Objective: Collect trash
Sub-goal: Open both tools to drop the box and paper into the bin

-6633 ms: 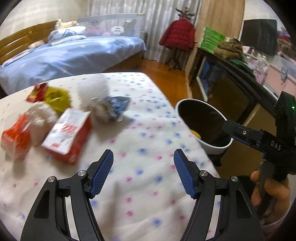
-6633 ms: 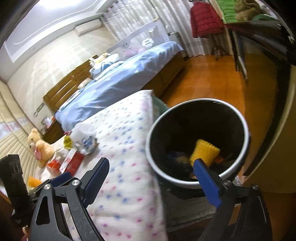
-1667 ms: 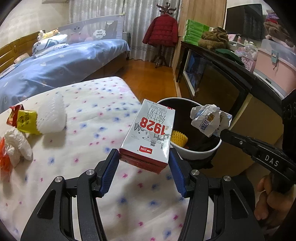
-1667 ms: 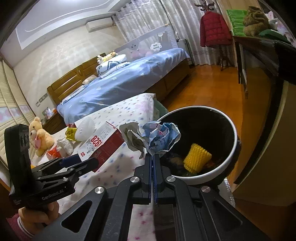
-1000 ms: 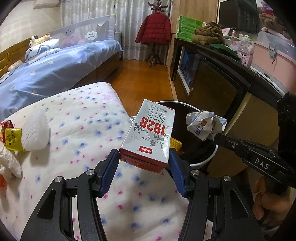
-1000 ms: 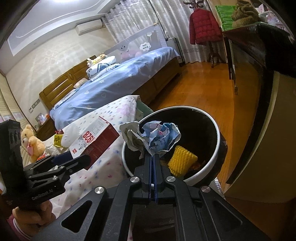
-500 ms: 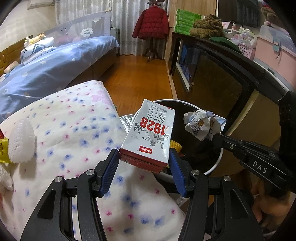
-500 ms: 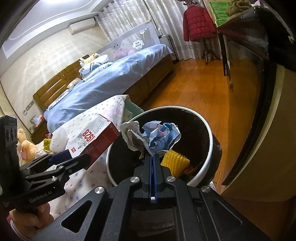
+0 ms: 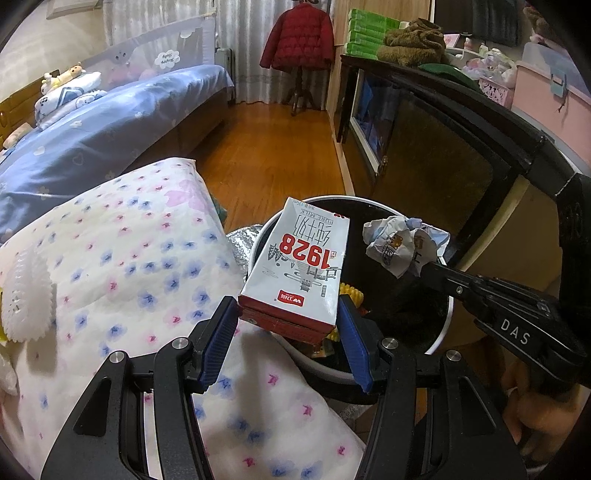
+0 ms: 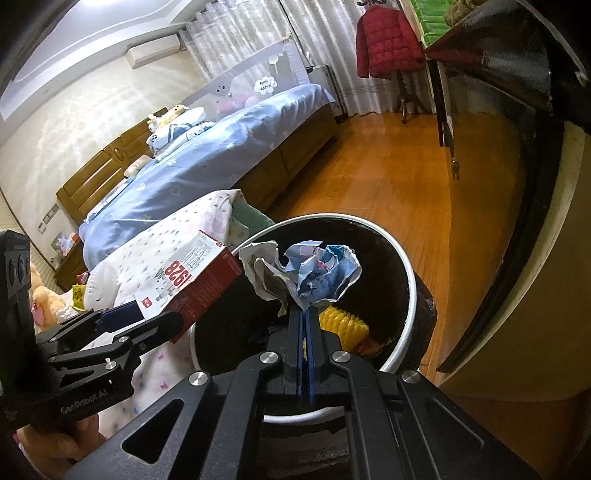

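Your left gripper (image 9: 288, 325) clamped the carton (image 9: 299, 269) at centre frame — your right gripper (image 10: 304, 317) pinched the wrapper (image 10: 314, 277) over the bin (image 10: 402, 280).

A bed with a blue heart-print duvet (image 9: 110, 122) stands beyond the polished orange wooden floor (image 9: 273, 147). A red puffer jacket (image 9: 297, 37) hangs on a wooden stand before pale curtains (image 10: 236, 40). Stacked green boxes (image 9: 369, 33) top a dark cabinet (image 9: 424, 147).
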`<state>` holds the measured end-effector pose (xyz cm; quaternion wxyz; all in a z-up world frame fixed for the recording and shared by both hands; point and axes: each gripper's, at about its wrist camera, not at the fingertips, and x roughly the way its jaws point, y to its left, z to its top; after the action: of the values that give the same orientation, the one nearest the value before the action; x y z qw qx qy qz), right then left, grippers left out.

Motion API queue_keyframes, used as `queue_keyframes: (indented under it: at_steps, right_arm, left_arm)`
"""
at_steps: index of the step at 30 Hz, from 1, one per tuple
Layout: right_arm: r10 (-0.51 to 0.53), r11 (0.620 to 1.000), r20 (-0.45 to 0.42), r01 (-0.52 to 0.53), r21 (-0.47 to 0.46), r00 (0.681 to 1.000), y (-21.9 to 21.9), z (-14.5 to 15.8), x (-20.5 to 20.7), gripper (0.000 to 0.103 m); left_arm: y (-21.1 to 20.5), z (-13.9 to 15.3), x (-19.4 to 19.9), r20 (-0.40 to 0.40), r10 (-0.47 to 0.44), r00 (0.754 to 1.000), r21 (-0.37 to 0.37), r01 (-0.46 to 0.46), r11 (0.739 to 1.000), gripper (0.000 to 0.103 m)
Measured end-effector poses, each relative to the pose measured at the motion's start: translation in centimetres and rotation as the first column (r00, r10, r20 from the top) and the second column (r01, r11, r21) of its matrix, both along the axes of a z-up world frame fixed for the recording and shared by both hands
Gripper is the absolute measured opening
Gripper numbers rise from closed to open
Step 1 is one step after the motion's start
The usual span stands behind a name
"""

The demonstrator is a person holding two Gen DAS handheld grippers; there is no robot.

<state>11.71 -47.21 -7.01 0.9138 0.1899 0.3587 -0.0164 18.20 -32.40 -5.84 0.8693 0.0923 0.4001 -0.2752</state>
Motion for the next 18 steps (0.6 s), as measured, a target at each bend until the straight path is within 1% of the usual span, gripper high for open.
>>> queue_keyframes:
  at_steps: [8,16,18]
  right_arm:
    - [-0.011,1.0,-0.014,0.011,0.003,1.0,-0.5,-0.2,0.5,0.001]
    - [-0.015,1.0,-0.024,0.015,-0.002,1.0,-0.7,-0.3,0.8,0.001]
    - [-0.018,1.0,-0.034,0.018,-0.002,0.999,-0.7,-0.3,1.0,0.006]
  left_arm:
    - [-0.6,-0.4,0.5,-0.009,-0.006,1.0,0.01,0.006,1.0,0.054]
    - [-1.0,-0.5,0.9,-0.022,-0.017,1.0,-0.001,0.017,1.0,0.055]
    - [-1.0,-0.6,1.1,-0.039,-0.029,0.999,-0.008,0.028,1.0,0.056]
